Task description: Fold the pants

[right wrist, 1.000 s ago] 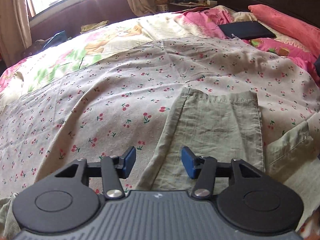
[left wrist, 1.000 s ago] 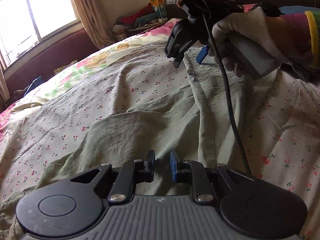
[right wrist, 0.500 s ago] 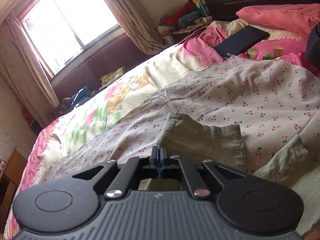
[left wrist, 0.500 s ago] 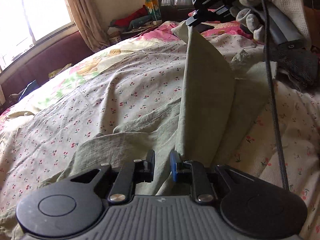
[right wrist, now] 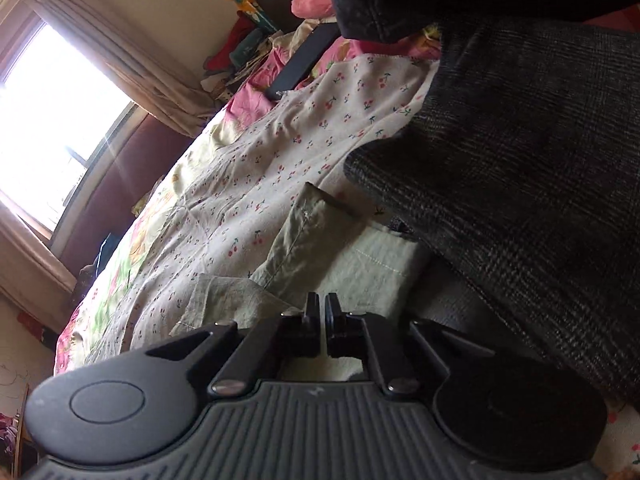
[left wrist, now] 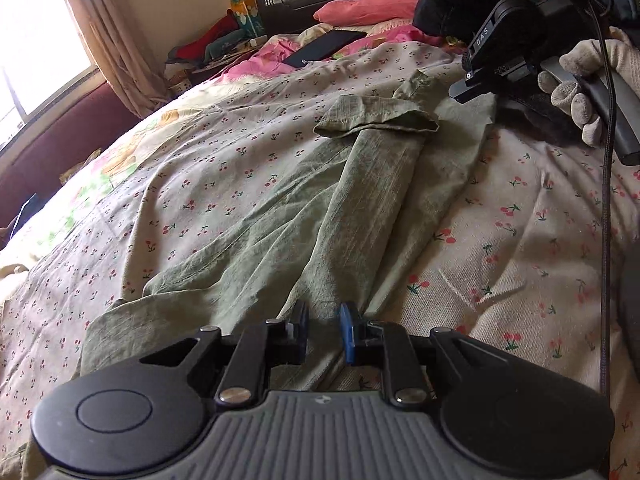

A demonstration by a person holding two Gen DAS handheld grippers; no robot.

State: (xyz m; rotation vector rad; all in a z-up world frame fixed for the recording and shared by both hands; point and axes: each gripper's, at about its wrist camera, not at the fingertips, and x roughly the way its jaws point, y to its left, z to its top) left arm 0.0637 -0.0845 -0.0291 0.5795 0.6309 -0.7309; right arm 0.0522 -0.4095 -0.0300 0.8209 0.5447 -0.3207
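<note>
Item: pale green pants, thin, limp, crease-prone, lying on your cherry-print sheet with one leg doubled over; left gripper narrowly parted over cloth, right gripper nearly closed, apparently empty; pinch hems or waistband.

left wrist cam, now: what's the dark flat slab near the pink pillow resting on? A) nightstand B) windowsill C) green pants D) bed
D: the dark flat slab lies on the pink bedding of the bed, beyond the green pants.
</note>
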